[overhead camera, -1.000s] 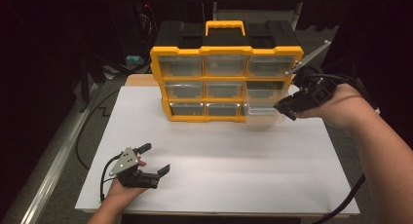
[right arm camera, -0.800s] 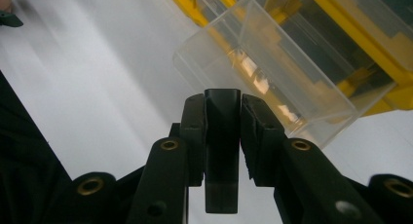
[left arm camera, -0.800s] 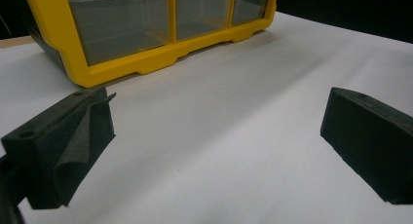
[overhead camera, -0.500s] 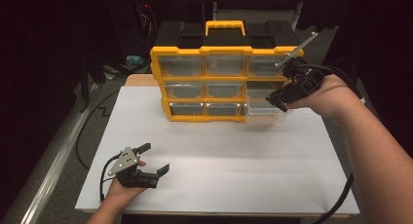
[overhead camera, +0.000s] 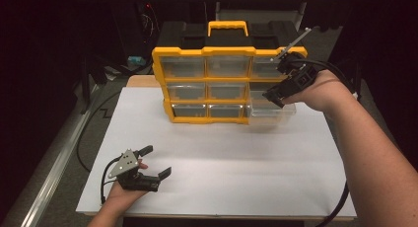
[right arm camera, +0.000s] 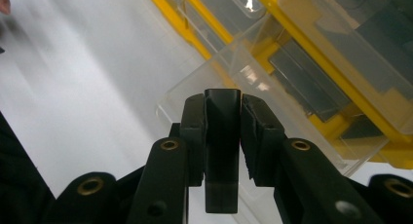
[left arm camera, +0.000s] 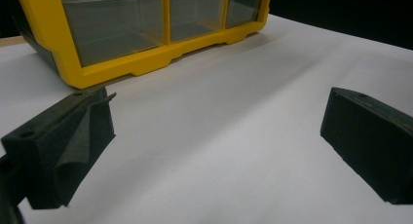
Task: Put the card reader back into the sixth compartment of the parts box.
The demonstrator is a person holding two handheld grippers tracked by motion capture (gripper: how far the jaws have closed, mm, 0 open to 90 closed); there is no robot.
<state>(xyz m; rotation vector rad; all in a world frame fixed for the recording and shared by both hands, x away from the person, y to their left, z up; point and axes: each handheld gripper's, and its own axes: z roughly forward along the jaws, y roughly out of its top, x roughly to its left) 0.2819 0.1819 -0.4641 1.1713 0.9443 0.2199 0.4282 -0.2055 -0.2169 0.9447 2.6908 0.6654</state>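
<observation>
A yellow organizer with clear drawers stands at the back of the white table. Its bottom right drawer is pulled out and looks empty. My right gripper hovers just over that drawer, shut on a small black block that stands upright between its pads. In the right gripper view the open drawer lies directly beyond the block. My left gripper rests on the table near the front left, open with nothing between its jaws. In the left gripper view the organizer sits some way ahead.
A white sheet covers the table between the organizer and the front edge. A black cable trails from the right gripper past the table's right front corner. Dark floor and a metal rail run along the left.
My right hand has carried the black block leftward, from beside the organizer's right end to above the pulled-out drawer. The left gripper has stayed put.
</observation>
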